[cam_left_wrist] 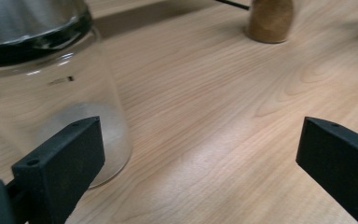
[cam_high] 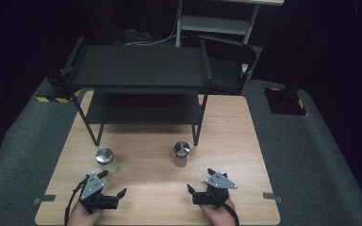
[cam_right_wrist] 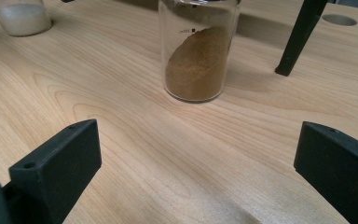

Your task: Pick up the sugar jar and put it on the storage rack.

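Left gripper point(cam_high: 112, 185): jaws spread, nothing between them; white-powder jar point(cam_high: 105, 159) near, at twelve o'clock.
Right gripper point(cam_high: 200, 181): jaws spread wide, empty; brown-powder jar point(cam_high: 181, 153) at eleven o'clock (apart).
Table point(cam_high: 235, 141): both jars upright before the black shelf point(cam_high: 139, 66).

So there's this black two-tier shelf rack point(cam_high: 139, 84) standing at the back of the wooden surface point(cam_high: 235, 136), well beyond each hand-held gripper, behind both jars. Grey carpet-ish matting point(cam_high: 311, 155) runs around the surface, and a pale metal stand point(cam_high: 217, 23) sits farther back in the dark.
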The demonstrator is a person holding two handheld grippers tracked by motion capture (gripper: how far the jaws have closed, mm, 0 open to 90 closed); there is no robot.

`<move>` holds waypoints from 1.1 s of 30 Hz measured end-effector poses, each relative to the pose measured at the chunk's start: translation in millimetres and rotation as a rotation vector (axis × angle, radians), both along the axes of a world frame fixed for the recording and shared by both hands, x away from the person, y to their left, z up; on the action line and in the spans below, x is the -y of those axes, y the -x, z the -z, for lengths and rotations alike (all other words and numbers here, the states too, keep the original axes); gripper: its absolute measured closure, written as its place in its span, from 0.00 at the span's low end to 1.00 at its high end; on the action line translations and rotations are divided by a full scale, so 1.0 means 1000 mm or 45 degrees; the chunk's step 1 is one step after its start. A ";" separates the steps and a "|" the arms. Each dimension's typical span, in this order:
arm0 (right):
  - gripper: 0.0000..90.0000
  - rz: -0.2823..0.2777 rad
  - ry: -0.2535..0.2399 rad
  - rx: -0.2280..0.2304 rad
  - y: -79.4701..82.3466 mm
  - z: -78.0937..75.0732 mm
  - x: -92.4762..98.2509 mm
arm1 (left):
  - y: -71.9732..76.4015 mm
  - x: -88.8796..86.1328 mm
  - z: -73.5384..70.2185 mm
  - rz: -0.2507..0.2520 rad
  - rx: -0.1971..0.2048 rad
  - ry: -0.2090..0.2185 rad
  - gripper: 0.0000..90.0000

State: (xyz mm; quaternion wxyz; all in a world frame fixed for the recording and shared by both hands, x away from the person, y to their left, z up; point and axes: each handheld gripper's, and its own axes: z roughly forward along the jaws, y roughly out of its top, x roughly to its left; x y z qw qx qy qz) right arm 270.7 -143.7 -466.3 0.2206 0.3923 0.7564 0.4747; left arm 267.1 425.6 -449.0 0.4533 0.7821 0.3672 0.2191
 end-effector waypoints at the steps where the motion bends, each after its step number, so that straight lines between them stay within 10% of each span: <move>1: 0.00 0.000 0.000 0.000 0.000 0.000 0.000 | 0.000 0.000 0.000 0.000 0.000 0.000 0.02; 33: 0.00 -0.026 0.001 0.008 0.000 0.000 0.000 | -0.003 -0.011 0.001 0.050 -0.017 0.041 0.01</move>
